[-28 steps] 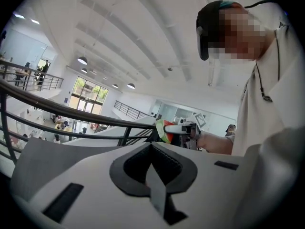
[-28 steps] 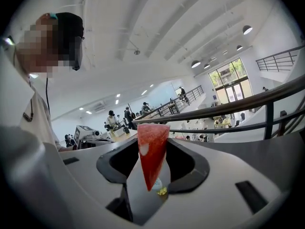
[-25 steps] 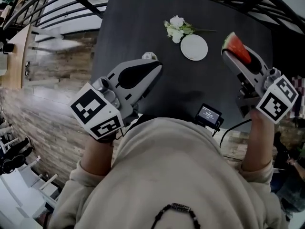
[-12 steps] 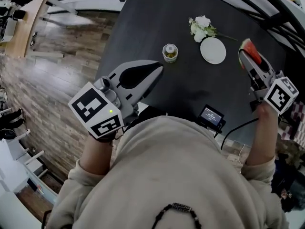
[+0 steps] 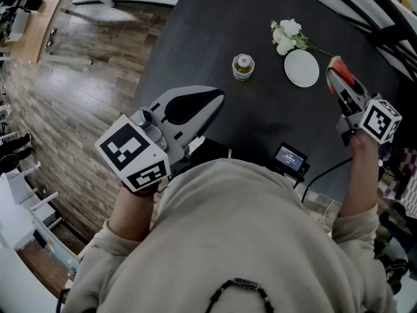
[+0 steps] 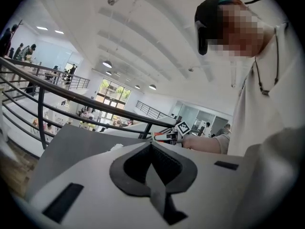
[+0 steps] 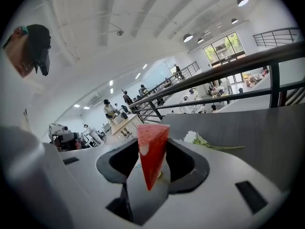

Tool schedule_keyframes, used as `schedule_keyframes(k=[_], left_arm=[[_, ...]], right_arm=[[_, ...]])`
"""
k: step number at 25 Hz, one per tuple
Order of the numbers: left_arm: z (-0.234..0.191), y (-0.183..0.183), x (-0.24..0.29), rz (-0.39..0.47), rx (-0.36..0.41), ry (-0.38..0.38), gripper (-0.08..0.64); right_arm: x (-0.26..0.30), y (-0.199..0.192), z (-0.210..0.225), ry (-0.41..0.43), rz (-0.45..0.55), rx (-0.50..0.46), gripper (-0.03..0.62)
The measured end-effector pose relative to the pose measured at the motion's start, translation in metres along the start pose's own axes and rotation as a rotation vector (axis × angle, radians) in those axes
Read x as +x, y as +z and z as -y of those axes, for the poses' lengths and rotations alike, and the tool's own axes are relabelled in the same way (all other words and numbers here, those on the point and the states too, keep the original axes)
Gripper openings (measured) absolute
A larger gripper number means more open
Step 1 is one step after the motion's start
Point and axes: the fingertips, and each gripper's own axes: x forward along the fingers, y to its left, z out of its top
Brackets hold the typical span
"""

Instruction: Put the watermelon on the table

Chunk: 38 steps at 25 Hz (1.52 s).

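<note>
A red watermelon wedge [image 5: 340, 69] with a thin green rind is held upright between the jaws of my right gripper [image 5: 336, 75]. It hangs over the right part of the dark table [image 5: 208, 38], just right of a white plate [image 5: 301, 68]. In the right gripper view the watermelon wedge [image 7: 151, 151] stands point down between the pads, with the table [image 7: 267, 128] beyond it. My left gripper [image 5: 219, 97] hovers over the table's near left edge, shut and empty. In the left gripper view its tips [image 6: 151, 144] meet with nothing between them.
White flowers [image 5: 287, 34] lie behind the plate, and a small glass jar [image 5: 243, 66] stands to its left. A small black device with a screen [image 5: 289, 158] and a cable sits at the table's near edge. A wooden floor [image 5: 78, 109] lies to the left, and a dark railing runs beyond the table.
My right gripper has sunk toward the table with the watermelon still in it. The view has shifted, which brings the jar into sight. The left gripper has drifted a little.
</note>
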Motion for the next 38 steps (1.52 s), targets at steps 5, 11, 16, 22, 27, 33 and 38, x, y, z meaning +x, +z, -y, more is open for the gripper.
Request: schedule_keyframes(k=[5, 11, 16, 22, 27, 33, 38], left_arm=[[0.007, -0.01, 0.007, -0.022, -0.016, -0.02, 0.002], [0.014, -0.02, 0.013, -0.042, -0.033, -0.046, 0.002], [0.02, -0.028, 0.023, -0.056, -0.041, -0.08, 0.002], [0.02, -0.033, 0.028, -0.045, -0.078, -0.095, 0.002], [0.018, -0.036, 0.031, -0.045, -0.099, -0.099, 0.002], [0.014, -0.035, 0.034, -0.049, -0.119, -0.108, 0.002], [0.008, -0.038, 0.034, -0.054, -0.132, -0.099, 0.002]], right_arm=[[0.01, -0.017, 0.019, -0.02, -0.036, 0.018, 0.193], [0.019, -0.031, 0.034, -0.051, -0.066, 0.021, 0.193], [0.029, -0.048, 0.047, -0.071, -0.103, 0.042, 0.193], [0.041, -0.062, 0.066, -0.105, -0.15, 0.045, 0.193], [0.048, -0.076, 0.087, -0.141, -0.196, 0.059, 0.193], [0.068, -0.093, 0.112, -0.176, -0.263, 0.05, 0.193], [0.084, -0.11, 0.133, -0.208, -0.313, 0.066, 0.193]])
